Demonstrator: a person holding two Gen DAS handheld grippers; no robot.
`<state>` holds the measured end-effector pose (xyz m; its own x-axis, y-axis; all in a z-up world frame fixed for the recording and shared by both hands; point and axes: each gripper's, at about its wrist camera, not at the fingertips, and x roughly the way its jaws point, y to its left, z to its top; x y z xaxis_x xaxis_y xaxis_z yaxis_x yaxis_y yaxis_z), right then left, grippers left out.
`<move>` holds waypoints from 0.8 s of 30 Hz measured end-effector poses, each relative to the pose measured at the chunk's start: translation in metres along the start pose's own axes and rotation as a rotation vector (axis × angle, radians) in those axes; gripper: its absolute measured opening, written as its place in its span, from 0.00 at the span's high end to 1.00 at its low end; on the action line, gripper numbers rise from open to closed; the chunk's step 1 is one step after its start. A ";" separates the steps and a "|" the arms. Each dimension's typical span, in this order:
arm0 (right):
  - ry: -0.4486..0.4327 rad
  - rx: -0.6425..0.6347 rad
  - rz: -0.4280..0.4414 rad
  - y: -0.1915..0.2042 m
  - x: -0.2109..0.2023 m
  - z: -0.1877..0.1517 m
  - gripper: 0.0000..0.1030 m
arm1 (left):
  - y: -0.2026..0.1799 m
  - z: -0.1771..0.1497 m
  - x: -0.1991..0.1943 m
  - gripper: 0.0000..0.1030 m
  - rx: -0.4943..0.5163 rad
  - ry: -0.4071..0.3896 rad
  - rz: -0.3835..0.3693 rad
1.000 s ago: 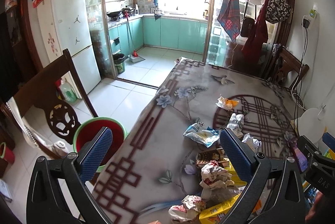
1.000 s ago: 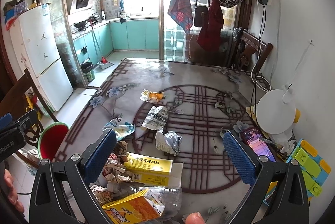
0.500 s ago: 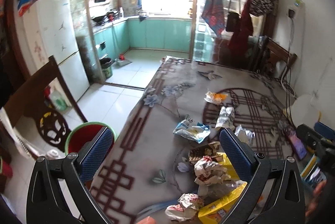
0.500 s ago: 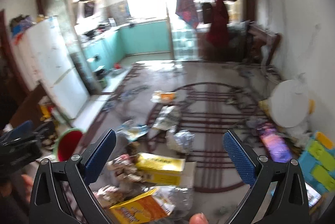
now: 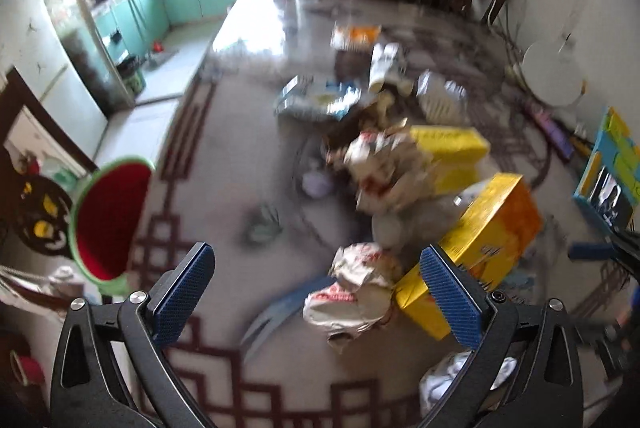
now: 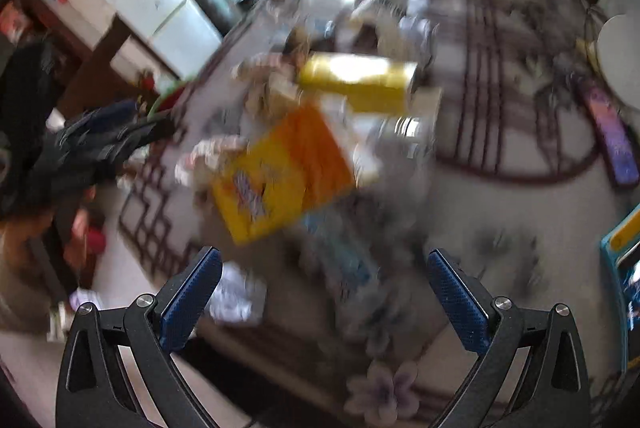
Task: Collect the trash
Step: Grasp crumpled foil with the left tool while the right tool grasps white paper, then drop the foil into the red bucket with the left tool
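In the left wrist view, a red bin [image 5: 110, 220] with a green rim stands on the floor beside the left edge of the patterned table [image 5: 224, 188]. The left gripper [image 5: 316, 292] hangs over the table with its blue-padded jaws spread wide and nothing between them. Just ahead of it lies a crumpled wrapper [image 5: 356, 288], touching an orange-yellow box [image 5: 480, 240] to its right. Beyond them sit more crumpled paper [image 5: 384, 164], a second yellow box [image 5: 448, 144] and a blue-white packet [image 5: 320, 100]. A white disc [image 5: 554, 76] and a teal case [image 5: 612, 164] lie near the table's right edge.

The right wrist view is heavily blurred. The right gripper [image 6: 324, 292] is likewise wide open and empty, above the table, with the orange-yellow box [image 6: 288, 172] ahead of its left finger and the yellow box [image 6: 360, 80] farther off. A phone [image 6: 612, 132] lies at far right.
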<state>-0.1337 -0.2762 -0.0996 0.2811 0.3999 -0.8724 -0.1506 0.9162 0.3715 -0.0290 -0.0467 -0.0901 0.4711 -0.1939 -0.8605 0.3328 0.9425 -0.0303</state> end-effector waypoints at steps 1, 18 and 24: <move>0.008 -0.017 0.056 0.007 0.000 -0.004 0.01 | 0.000 -0.002 0.005 0.00 -0.002 0.012 -0.003; 0.136 -0.098 0.158 0.053 0.068 -0.008 0.71 | 0.026 -0.010 -0.009 0.87 -0.060 0.010 -0.091; 0.030 -0.073 0.210 0.070 0.037 0.021 0.72 | 0.064 0.000 -0.024 0.87 -0.124 -0.052 -0.050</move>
<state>-0.1138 -0.1965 -0.0989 0.2083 0.5797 -0.7878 -0.2716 0.8081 0.5228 -0.0194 0.0187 -0.0715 0.4996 -0.2523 -0.8287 0.2548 0.9571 -0.1377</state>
